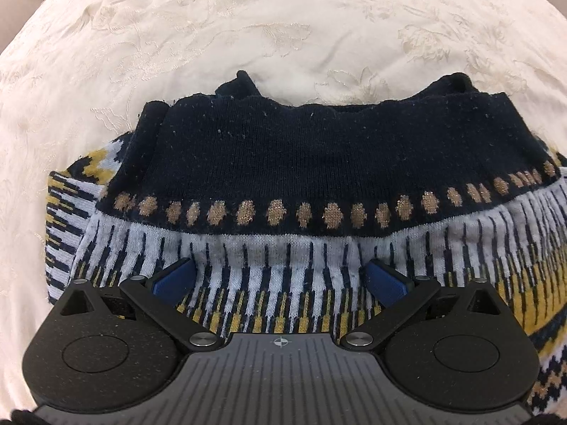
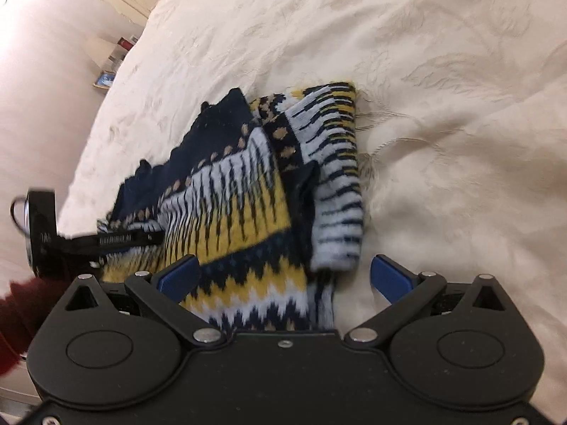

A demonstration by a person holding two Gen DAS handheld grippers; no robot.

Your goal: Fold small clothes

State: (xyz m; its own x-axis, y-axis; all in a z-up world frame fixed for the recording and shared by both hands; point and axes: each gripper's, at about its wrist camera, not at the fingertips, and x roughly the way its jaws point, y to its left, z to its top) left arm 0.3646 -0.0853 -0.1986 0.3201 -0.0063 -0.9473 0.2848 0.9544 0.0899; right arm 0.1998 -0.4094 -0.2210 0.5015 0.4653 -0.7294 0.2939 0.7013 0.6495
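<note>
The left gripper is hovering with fingers spread wide over the folded patterned sweater, whose navy band is lying just ahead. The right gripper is also gaping, the sweater's folded sleeve between its fingers, cream bedspread lying beyond.

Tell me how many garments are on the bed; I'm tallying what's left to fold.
1: a patterned knit sweater, partly folded on the cream bedspread, lying under both open grippers, left gripper and right gripper. Its folds could hide something smaller.
</note>
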